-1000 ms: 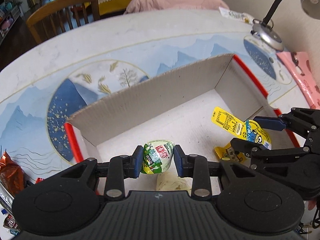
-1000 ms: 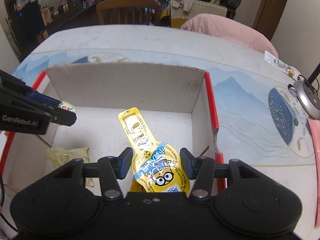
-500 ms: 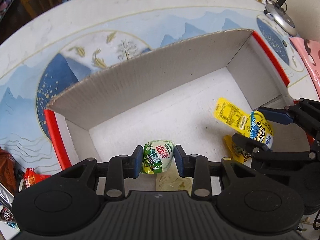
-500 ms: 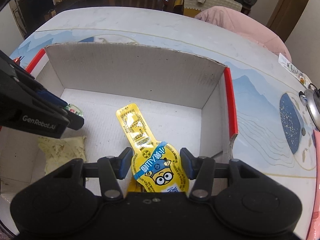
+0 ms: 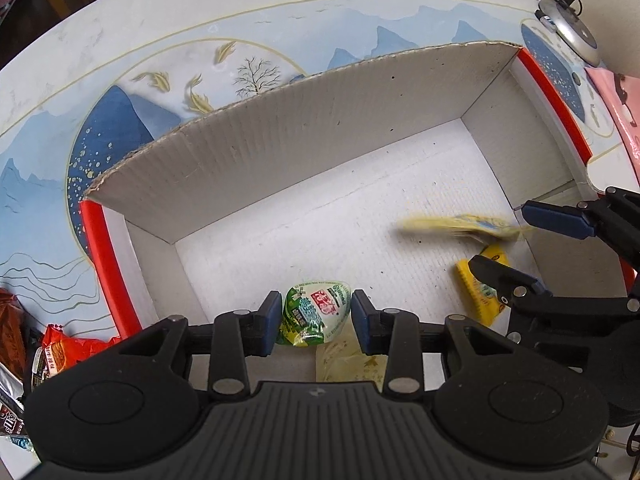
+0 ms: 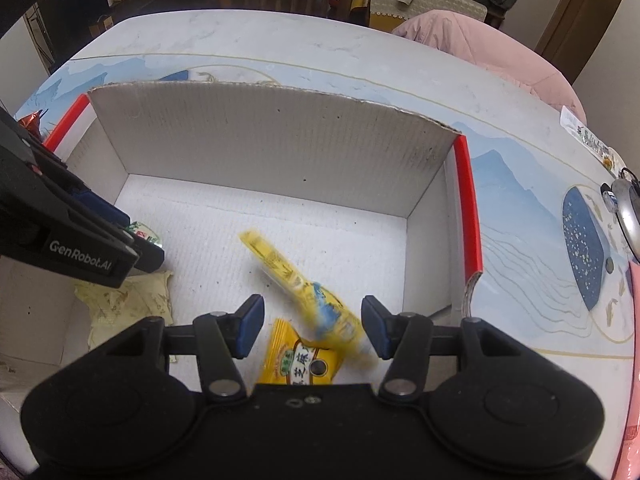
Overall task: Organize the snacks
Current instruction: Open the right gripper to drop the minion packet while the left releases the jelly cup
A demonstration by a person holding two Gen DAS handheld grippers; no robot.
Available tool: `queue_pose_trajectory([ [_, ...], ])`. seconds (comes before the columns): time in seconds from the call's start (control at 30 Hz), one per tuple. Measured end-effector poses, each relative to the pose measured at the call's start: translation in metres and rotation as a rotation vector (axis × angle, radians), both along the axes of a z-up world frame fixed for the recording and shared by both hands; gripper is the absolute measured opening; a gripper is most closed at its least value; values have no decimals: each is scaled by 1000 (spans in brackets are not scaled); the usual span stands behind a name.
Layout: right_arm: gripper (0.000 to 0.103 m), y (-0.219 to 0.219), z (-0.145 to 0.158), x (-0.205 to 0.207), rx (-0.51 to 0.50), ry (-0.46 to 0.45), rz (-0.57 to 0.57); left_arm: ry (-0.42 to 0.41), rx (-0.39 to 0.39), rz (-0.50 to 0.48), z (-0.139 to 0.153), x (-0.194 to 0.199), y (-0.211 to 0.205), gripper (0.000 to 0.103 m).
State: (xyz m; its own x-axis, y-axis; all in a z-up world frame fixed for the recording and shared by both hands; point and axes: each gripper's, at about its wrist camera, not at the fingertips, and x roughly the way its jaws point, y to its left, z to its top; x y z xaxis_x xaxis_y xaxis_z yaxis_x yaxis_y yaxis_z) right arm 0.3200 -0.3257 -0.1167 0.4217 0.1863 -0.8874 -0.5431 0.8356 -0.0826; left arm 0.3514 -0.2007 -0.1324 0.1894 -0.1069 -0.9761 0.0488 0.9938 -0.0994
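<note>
Releasing over the cardboard box (image 5: 328,152): right gripper (image 6: 312,322) jaws just widened, pads clear of the blurred yellow pouch (image 6: 304,288), which looks mid-drop above a yellow packet (image 6: 298,360). Left gripper (image 5: 314,318) also opening; green-white snack (image 5: 314,312) sits between its pads, right pad apart, left contact unclear. Risk: snack clings to one pad, or the pouch lands awkwardly on the packet below

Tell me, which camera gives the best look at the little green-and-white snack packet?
The left wrist view: the green-and-white packet sits front and centre between the left claw pads, label readable. In the right wrist view only a sliver peeks out behind that claw.
</note>
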Motion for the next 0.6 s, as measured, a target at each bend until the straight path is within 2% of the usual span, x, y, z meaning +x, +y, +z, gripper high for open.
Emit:
queue_pose_trajectory([
  [0.13, 64, -4, 7, -3, 23, -17, -15, -29, -16, -9, 6, -3, 0, 37],
  [0.3, 64, -6, 19, -11, 46, -39, -17, -70, -27, -20, 17, -12, 0, 37],
  [0.5, 69, -8, 33, -23, 69, -68, -24, -126, -49, -21, 33, -25, 5, 38],
  [0.6, 74, -8, 41, -29, 75, -89, -31, -158, -57, -21, 42, -32, 9, 43],
])
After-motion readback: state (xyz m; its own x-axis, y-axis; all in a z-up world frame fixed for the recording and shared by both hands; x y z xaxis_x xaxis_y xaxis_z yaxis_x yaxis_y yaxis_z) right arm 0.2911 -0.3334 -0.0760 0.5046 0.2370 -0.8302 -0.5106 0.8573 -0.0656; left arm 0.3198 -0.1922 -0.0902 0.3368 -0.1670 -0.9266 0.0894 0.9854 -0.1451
